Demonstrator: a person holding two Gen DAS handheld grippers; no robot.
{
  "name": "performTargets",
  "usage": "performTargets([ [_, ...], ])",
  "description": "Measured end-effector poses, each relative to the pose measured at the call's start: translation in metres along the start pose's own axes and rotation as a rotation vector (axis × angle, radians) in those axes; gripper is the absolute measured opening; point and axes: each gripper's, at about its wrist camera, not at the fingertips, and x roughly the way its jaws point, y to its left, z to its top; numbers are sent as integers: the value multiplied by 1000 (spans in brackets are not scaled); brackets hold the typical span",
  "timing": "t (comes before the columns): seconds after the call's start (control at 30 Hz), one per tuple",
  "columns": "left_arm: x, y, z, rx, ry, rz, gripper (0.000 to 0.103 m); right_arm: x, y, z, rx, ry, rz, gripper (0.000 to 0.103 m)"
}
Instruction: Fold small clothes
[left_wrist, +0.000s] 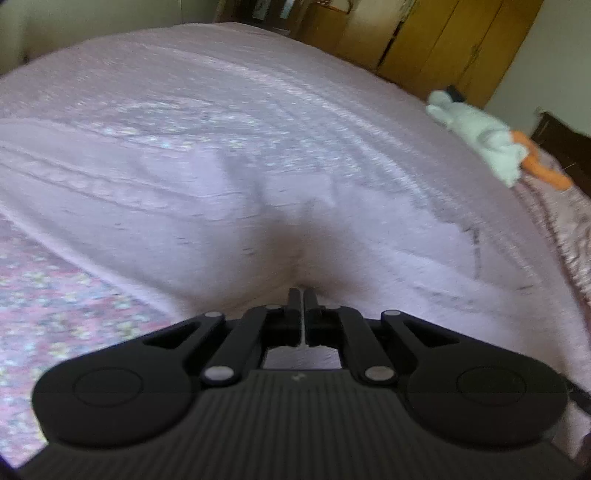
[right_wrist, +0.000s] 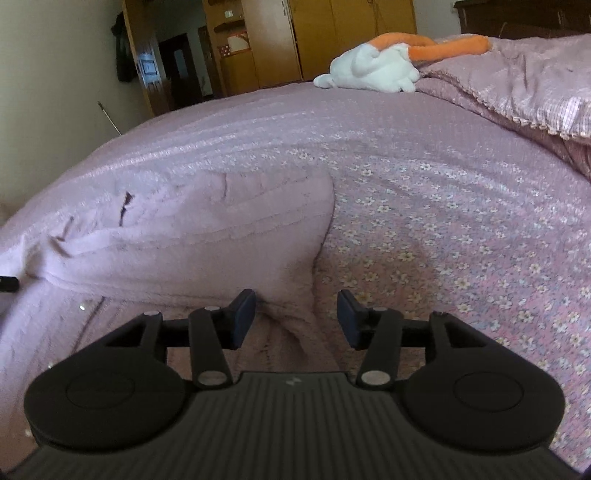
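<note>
The left gripper (left_wrist: 303, 295) had its two black jaws pressed tight together on the edge of a soft pink cloth (left_wrist: 280, 206). The cloth bunched up into folds right at the tips. It spread out wide over a bed cover (left_wrist: 44, 295) with small flowers on it. The left view was blurry.

Farther right on the bed lay a white stuffed toy (left_wrist: 476, 133) with an orange part, well away from the gripper. Yellow-brown cupboards (left_wrist: 436, 40) stood behind the bed.

The right gripper (right_wrist: 296, 317) had its jaws spread wide apart. A wrinkled corner of the pink cloth (right_wrist: 207, 236) sat between them and touched the left finger (right_wrist: 243, 314). The right finger (right_wrist: 349, 319) was over the flowered bed cover (right_wrist: 461, 258). A rumpled pink blanket (right_wrist: 524, 81) lay at the far right, next to the white stuffed toy (right_wrist: 373, 70).
</note>
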Motion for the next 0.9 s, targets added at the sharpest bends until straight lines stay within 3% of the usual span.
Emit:
performTargets([
  [0.03, 3, -2, 2, -1, 2, -18, 10, 0, 1, 0, -2, -1, 0, 61],
  [0.1, 9, -5, 2, 1, -5, -18, 43, 0, 2, -2, -1, 2, -1, 64],
  [0.17, 11, -7, 0, -6, -44, 14, 52, 0, 2, -4, 7, 8, 3, 65],
  [0.37, 25, -8, 4, -65, -59, 34, 49, 5, 3, -8, 7, 11, -4, 66],
  [0.4, 26, -10, 5, -47, -54, 27, 27, 6, 3, -9, 2, 8, -8, 66],
  [0.43, 28, -13, 6, -28, -35, 19, 12, 7, 3, -9, -6, 3, -11, 67],
  [0.5, 33, -20, 4, -11, -11, 16, 12, 10, 5, -11, -21, -5, -15, 69],
  [0.63, 14, -23, 2, 42, -37, 68, 12, 12, 7, -13, -46, -18, -33, 69],
  [0.83, 20, -15, -1, 114, 50, 92, 14, 11, 4, -11, -35, -17, -39, 69],
  [0.9, 22, -18, -2, 136, 42, 98, 15, 7, 3, -8, -6, -25, -50, 69],
])
